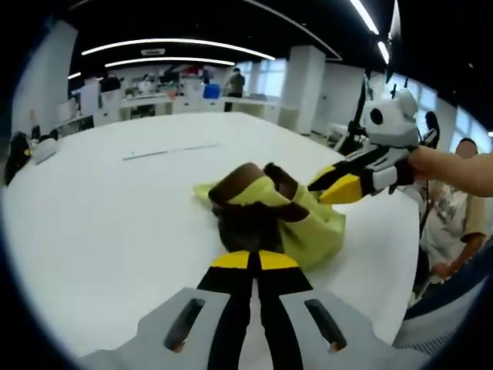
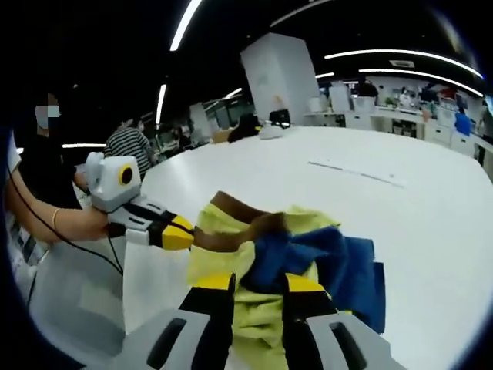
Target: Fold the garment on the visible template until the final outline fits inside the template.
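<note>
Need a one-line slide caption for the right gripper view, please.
Right gripper over the bunched yellow, brown and blue garment on a white table; left gripper at its edge.

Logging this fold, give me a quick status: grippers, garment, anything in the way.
Left gripper shut on garment. Right gripper open, fingers astride the bunched cloth. Garment crumpled, not folded. White table otherwise unobstructed.

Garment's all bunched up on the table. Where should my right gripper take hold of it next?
Probably the loose yellow-green edge of the garment, right ahead of the right gripper. Come in low along the white table, since that edge lies flat and free, while the brown band sits beside the left gripper.
</note>
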The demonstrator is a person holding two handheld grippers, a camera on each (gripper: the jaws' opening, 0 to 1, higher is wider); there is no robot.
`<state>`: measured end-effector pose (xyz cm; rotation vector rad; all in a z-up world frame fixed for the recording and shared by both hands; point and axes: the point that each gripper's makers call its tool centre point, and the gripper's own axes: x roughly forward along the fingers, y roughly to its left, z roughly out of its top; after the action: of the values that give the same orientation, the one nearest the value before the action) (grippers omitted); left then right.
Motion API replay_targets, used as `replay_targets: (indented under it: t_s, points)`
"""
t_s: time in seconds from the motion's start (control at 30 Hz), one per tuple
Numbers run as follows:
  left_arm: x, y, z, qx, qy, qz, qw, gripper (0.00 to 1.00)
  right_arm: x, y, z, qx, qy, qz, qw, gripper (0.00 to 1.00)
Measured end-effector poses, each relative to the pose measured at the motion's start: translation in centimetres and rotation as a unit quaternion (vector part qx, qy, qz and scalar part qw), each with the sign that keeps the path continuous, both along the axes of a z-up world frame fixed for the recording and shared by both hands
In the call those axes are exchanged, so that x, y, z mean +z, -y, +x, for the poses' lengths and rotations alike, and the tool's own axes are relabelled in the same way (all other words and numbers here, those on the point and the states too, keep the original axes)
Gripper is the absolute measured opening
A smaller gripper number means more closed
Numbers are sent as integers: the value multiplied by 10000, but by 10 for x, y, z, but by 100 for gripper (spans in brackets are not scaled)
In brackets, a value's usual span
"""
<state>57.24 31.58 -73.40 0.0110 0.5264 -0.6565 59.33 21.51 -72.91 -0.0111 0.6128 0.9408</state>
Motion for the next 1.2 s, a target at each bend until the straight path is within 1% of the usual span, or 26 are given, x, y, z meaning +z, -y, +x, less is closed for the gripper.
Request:
replay_targets:
  t_s: [0.2,0.3,0.4,0.47,0.6,0.77,0.83,0.93,1.0,1.07,1.13,1.17,1.2]
  points:
    - [-1,-1,0,24,-25,-21,10000,0,-11,-3,5,-28,-19,-7,10000,7]
    - [1,-2,0,49,1,-26,10000,0,-10,-3,6,-41,47,-16,10000,0]
    - [4,-4,0,80,31,-60,9999,0,-8,-1,5,-42,115,-25,9999,0]
    - [9,-7,-1,114,98,-74,9999,0,-3,0,3,-15,180,-22,9998,0]
    - [21,-9,-1,187,196,-208,9994,0,9,4,4,-68,330,38,9994,0]
    - [42,-15,-2,297,380,-406,9980,0,27,12,6,-186,570,134,9981,0]
    - [51,-17,-2,337,488,-504,9970,0,35,17,8,-259,629,211,9975,0]
    - [63,-23,-2,422,609,-580,9956,0,52,23,11,-361,817,270,9956,0]
    - [72,-27,-1,487,715,-660,9941,0,64,28,13,-417,970,283,9940,0]
    - [79,-29,-1,539,791,-737,9927,0,70,31,14,-440,1022,290,9934,0]
    - [92,-34,0,654,964,-846,9896,0,81,37,17,-521,1127,288,9918,0]
    - [96,-36,1,690,1005,-893,9885,0,85,38,17,-542,1155,299,9914,0]
    - [104,-38,2,762,1101,-973,9862,0,88,40,18,-567,1179,316,9909,0]
